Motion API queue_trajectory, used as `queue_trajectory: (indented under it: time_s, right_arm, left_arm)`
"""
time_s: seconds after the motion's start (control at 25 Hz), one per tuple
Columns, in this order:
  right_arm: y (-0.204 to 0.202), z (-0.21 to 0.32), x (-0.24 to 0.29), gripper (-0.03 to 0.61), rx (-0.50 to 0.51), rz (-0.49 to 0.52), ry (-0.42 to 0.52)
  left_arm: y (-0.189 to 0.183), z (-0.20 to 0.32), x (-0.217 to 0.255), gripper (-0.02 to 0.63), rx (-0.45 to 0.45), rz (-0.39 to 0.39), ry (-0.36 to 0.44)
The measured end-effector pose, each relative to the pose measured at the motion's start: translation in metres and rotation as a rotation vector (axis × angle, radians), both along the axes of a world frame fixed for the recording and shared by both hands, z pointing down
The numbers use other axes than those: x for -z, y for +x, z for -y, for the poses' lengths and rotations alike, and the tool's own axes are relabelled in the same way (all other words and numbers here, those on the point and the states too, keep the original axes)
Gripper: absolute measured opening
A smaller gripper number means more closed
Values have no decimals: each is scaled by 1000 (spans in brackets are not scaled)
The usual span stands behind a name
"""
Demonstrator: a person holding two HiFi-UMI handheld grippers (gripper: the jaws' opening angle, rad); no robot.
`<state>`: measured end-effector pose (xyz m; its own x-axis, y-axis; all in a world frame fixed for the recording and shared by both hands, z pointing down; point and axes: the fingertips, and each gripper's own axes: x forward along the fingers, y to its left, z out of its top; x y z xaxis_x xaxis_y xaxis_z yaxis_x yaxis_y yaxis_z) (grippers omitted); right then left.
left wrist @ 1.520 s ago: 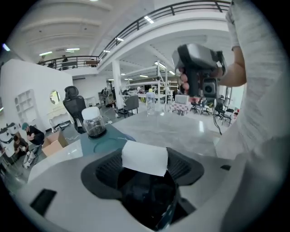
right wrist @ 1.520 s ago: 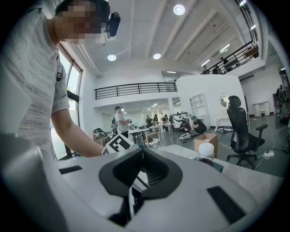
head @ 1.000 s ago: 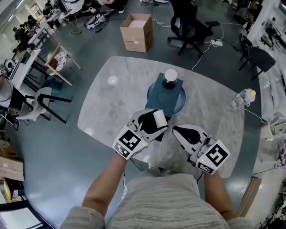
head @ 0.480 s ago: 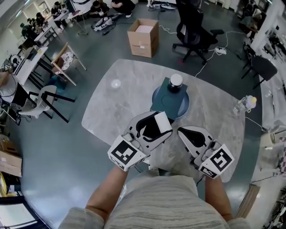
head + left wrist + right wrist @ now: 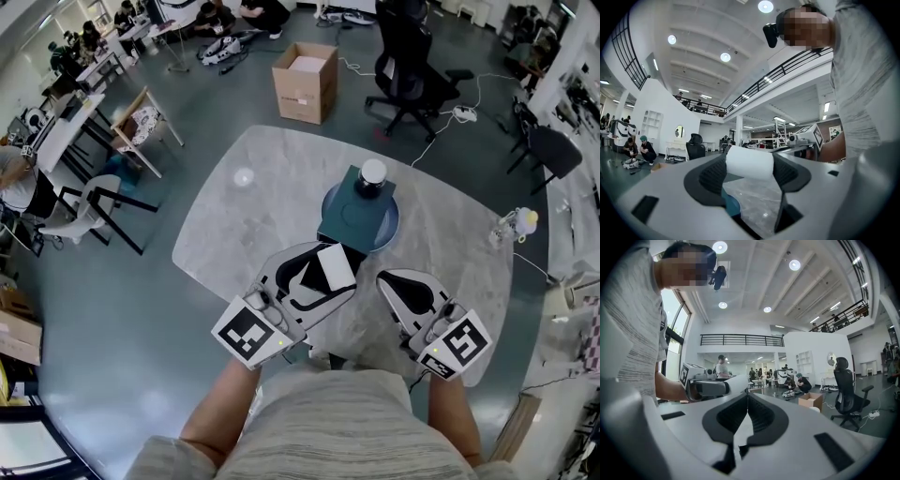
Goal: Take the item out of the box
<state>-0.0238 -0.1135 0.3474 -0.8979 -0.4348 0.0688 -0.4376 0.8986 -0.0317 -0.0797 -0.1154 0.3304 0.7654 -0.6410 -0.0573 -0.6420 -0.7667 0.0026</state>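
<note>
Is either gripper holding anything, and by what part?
The left gripper holds a white block, pinched by its two opposite ends at the jaw tips. The right gripper is shut on nothing.

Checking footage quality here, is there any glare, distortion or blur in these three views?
Head view: sharp, edges bent, one lamp glare spot on the grey marble table. Left gripper view: fisheye, black corners, white rectangular block evenly lit. Right gripper view: same fisheye, round ceiling lamps blown out.
</note>
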Motion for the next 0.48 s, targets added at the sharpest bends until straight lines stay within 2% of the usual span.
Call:
queue_trajectory:
  time_s: [0.48]
  right_arm:
    - [-3,2,-3,18,2,-3,-1]
  left_arm:
    - [-2,-3,-2,318,-9,-15,-14]
